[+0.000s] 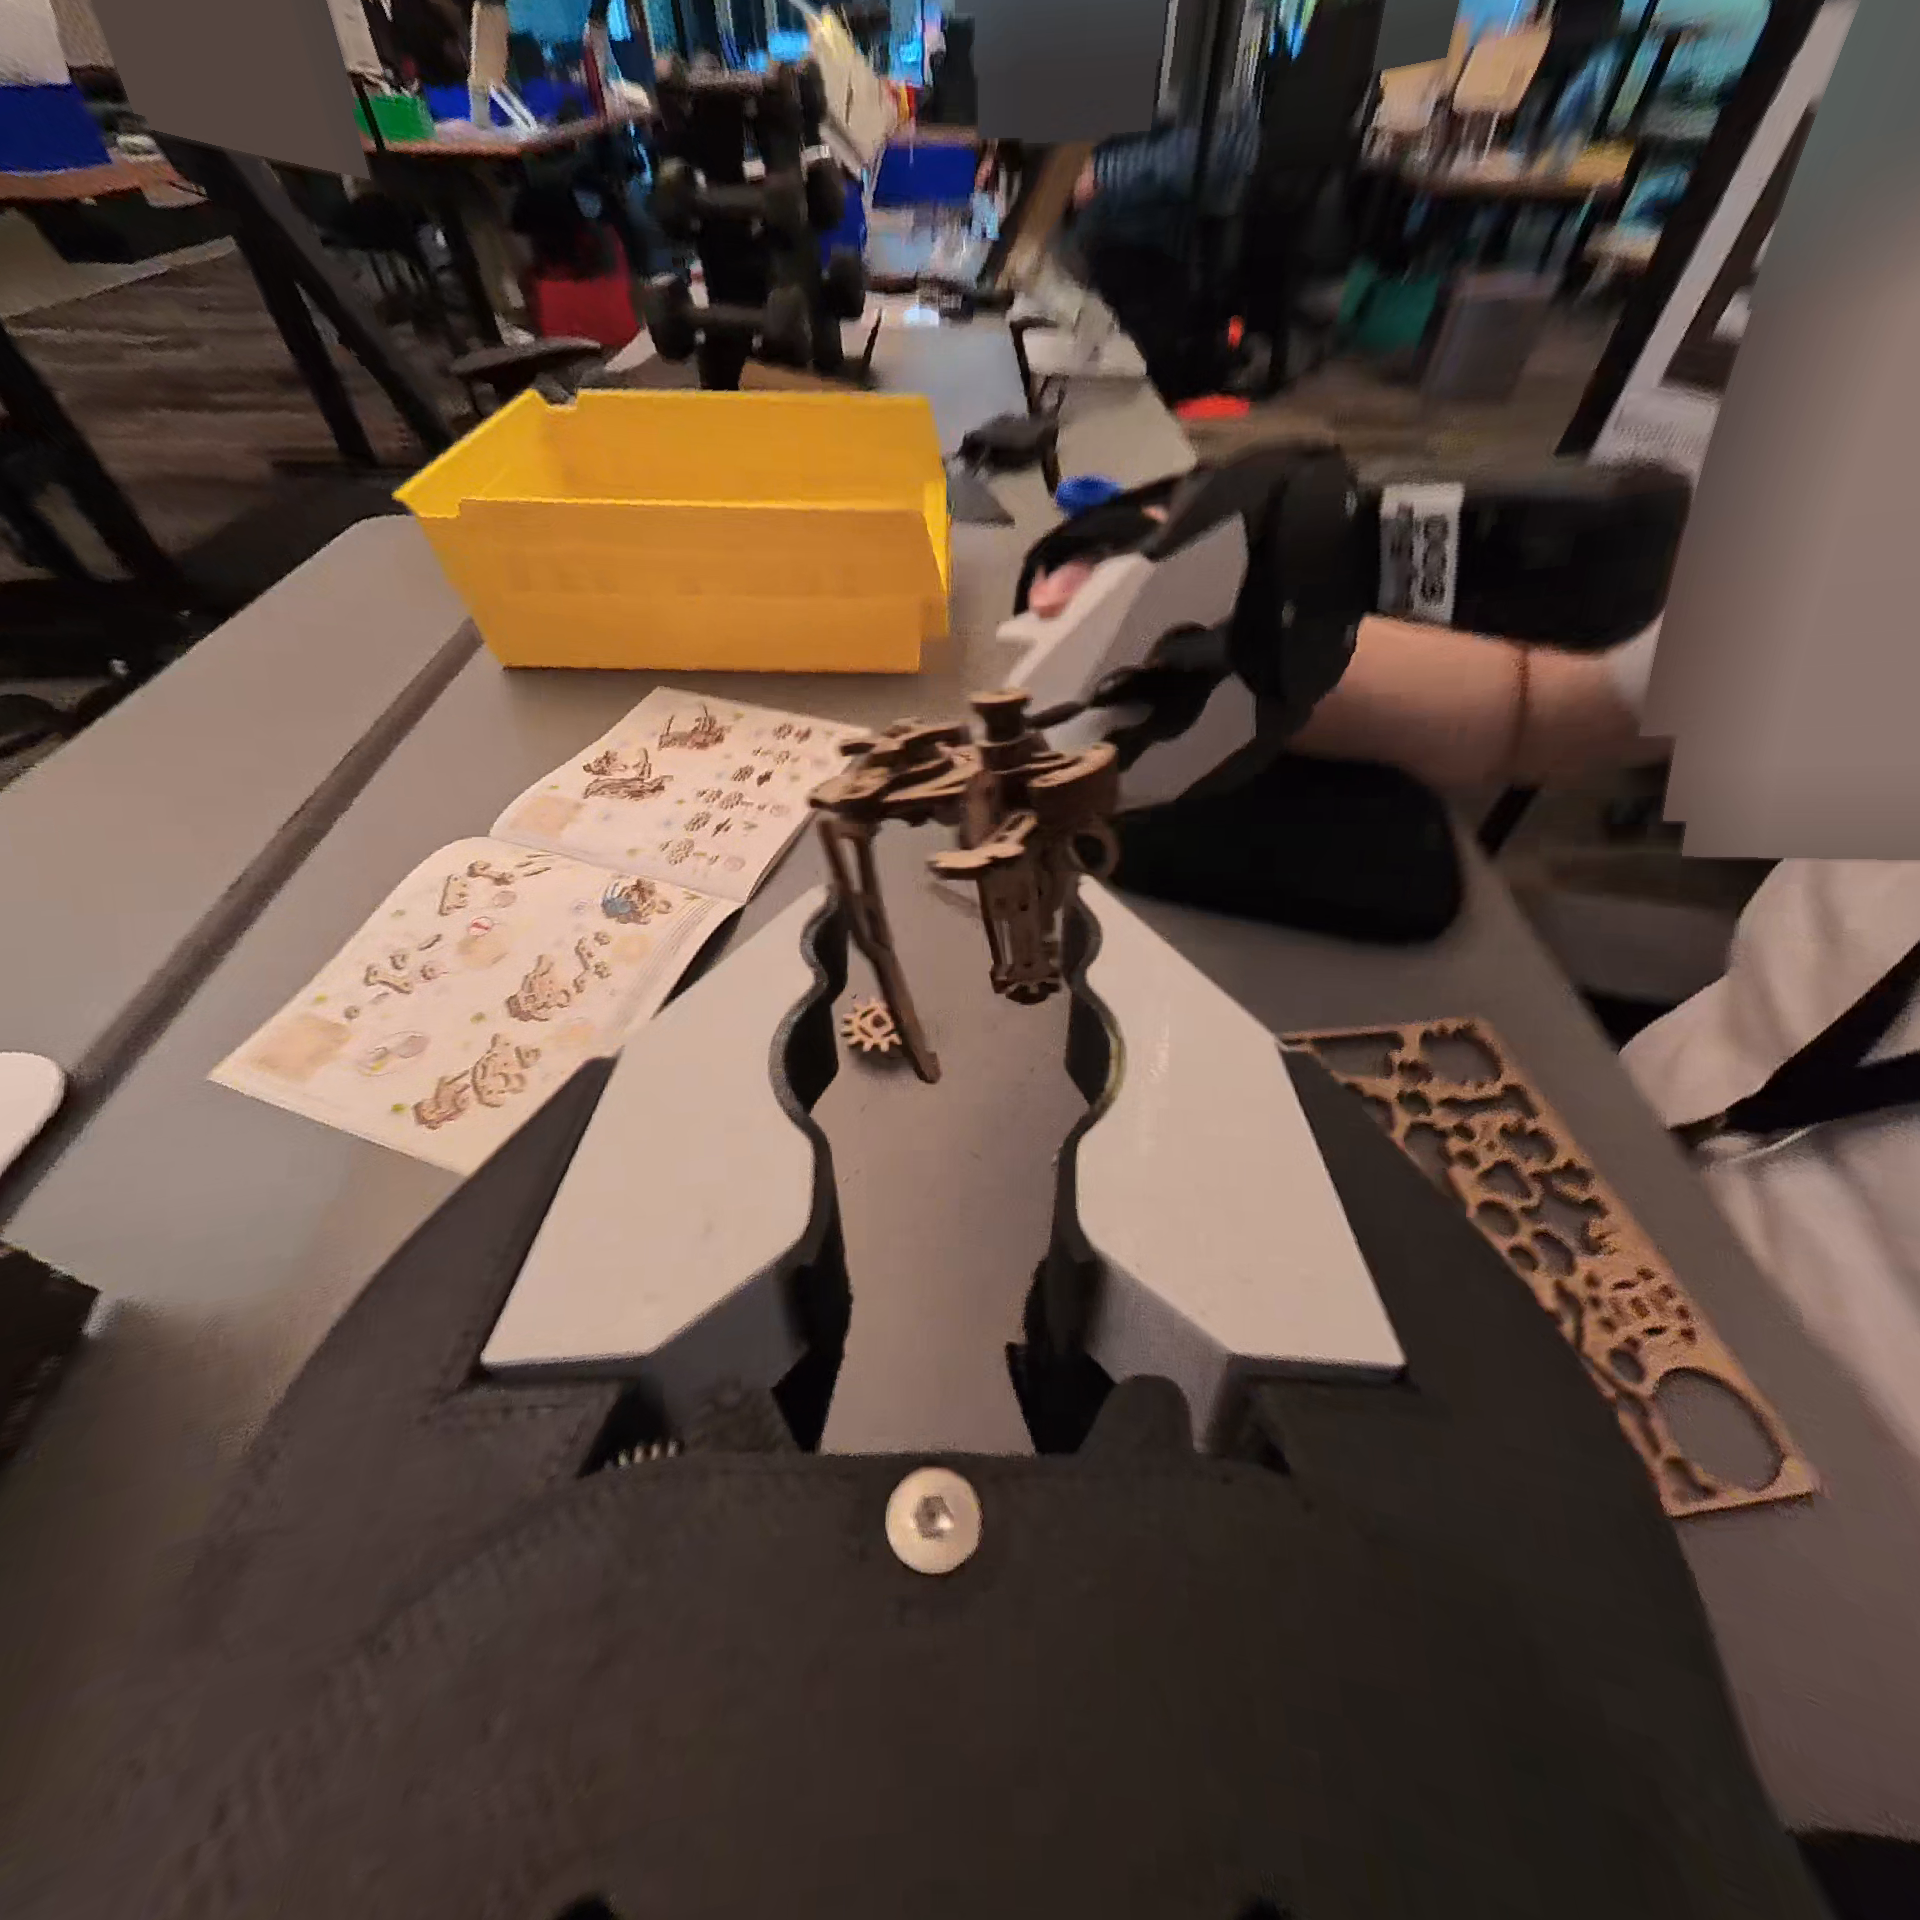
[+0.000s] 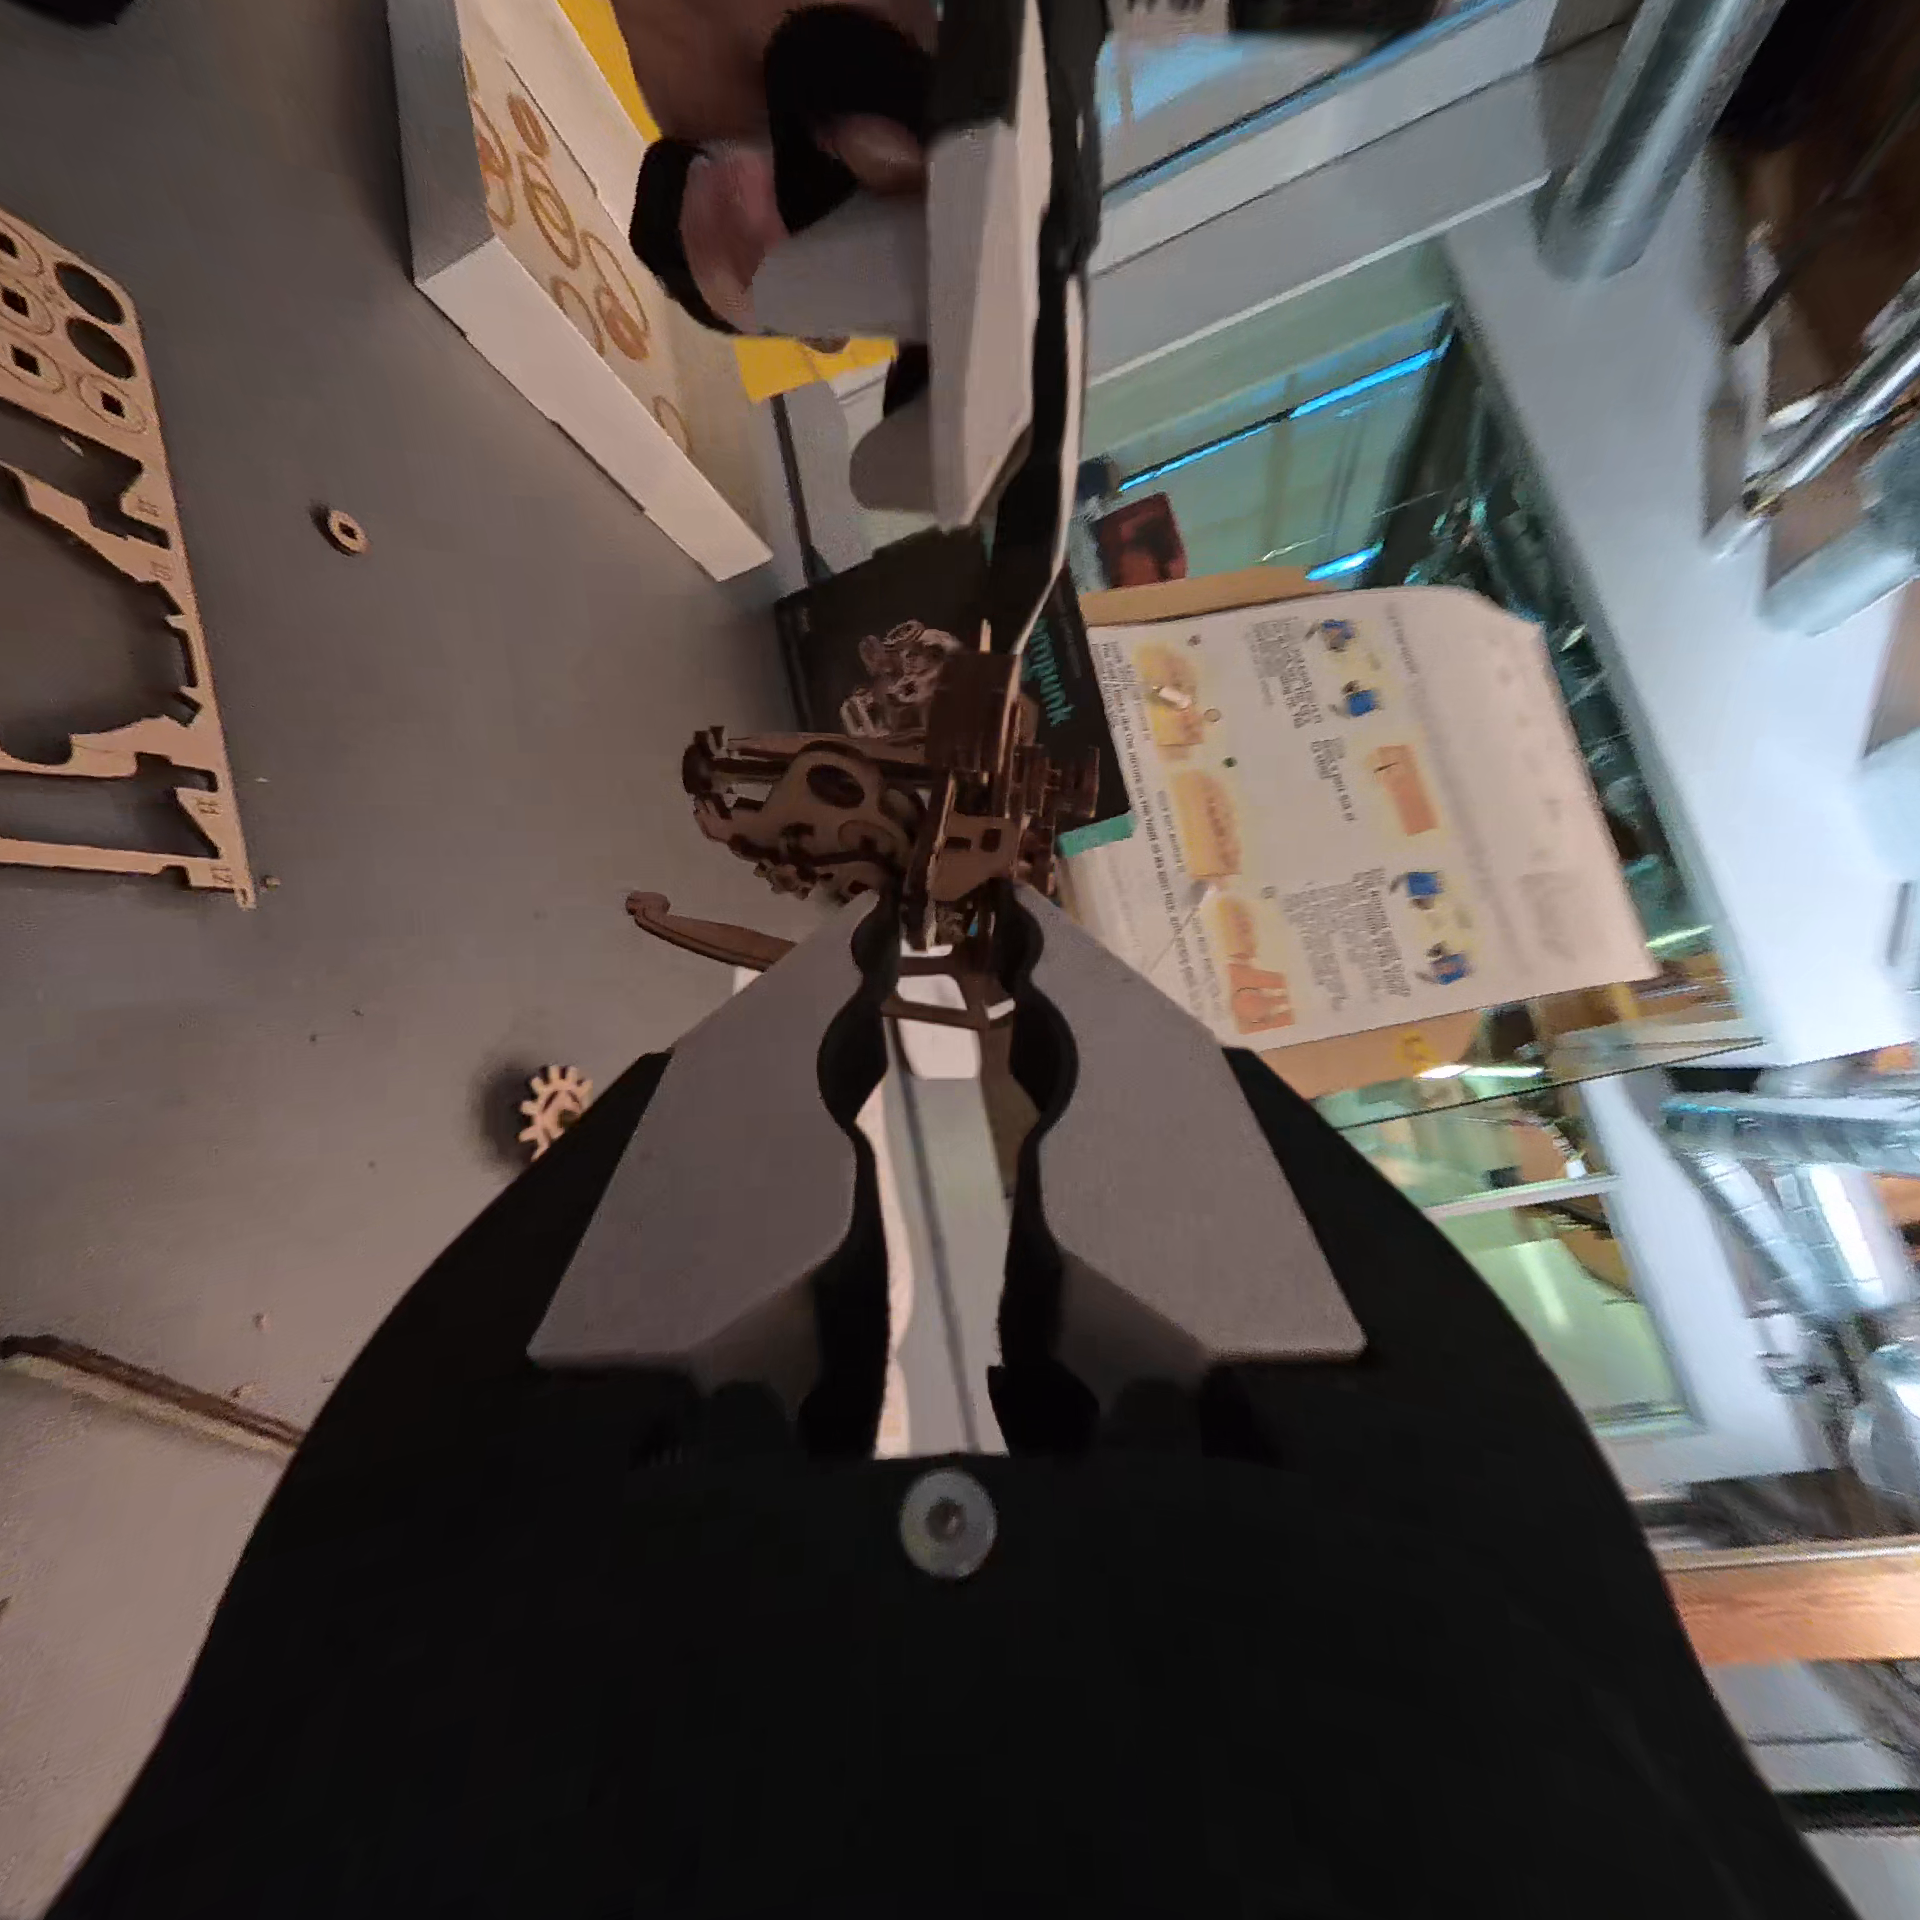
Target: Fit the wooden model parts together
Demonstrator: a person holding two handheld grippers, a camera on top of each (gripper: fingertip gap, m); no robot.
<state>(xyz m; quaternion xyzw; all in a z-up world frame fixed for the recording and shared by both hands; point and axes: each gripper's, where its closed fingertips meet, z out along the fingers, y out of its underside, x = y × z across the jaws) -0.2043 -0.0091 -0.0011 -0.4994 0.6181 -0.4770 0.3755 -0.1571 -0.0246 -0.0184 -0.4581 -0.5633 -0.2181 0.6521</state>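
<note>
The brown laser-cut wooden model point(image 1: 977, 831) is held above the grey table point(image 1: 312, 665), pinched at its top by the right tongs point(image 2: 940, 914); left tongs point(image 1: 951, 935) spread apart just below it, grasping nothing

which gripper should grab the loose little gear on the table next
Left, probably. The left hand-held gripper is open, with the small gear on the table just ahead between its fingers. The right hand-held gripper is shut on the wooden model, so it is occupied.
</note>
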